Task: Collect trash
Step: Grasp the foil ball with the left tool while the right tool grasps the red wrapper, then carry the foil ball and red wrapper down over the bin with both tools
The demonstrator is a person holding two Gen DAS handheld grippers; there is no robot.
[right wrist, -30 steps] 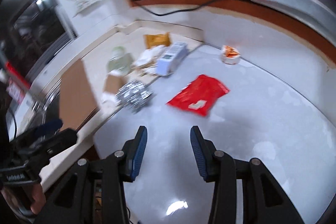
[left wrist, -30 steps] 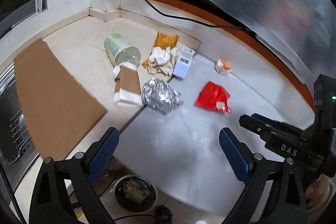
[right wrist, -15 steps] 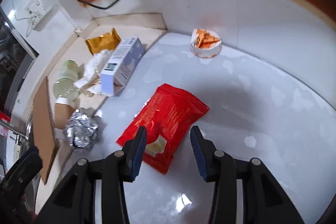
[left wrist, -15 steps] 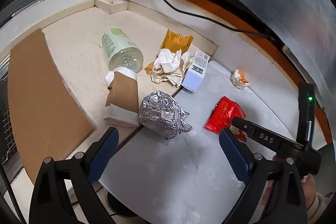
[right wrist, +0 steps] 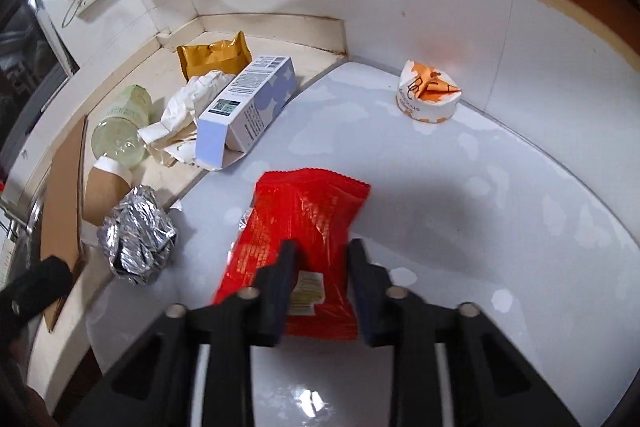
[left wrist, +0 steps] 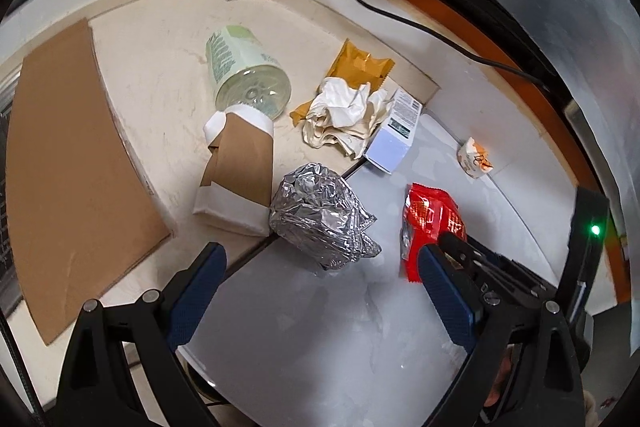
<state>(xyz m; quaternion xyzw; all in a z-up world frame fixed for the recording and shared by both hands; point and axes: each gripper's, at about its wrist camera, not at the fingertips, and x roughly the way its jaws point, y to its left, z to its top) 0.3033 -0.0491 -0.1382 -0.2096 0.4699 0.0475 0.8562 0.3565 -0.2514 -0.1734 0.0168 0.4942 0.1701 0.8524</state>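
A red snack packet (right wrist: pixel 304 211) lies on the grey-white counter (right wrist: pixel 480 227). My right gripper (right wrist: pixel 322 251) is down over its near end and its jaws are closing, pinching a bunched fold of the packet between the pads. In the left wrist view the packet (left wrist: pixel 430 211) stands crumpled up against the right gripper (left wrist: pixel 448 239). My left gripper (left wrist: pixel 320 259) hangs open just short of a crumpled foil ball (left wrist: pixel 316 215), with nothing between its fingers.
Behind the foil lie a brown paper cup (left wrist: pixel 240 179), a toppled pale green jar (left wrist: pixel 244 79), crumpled tissue (left wrist: pixel 344 115), a white and lilac box (left wrist: pixel 396 135) and a yellow wrapper (left wrist: pixel 360 63). A small orange-white wrapper (right wrist: pixel 428 93) sits by the wall. Cardboard (left wrist: pixel 68 163) covers the left.
Both grippers came down and closer to the trash. The right gripper reached the red packet and narrowed its jaws on it, and the packet bunched up. The left gripper stayed open.
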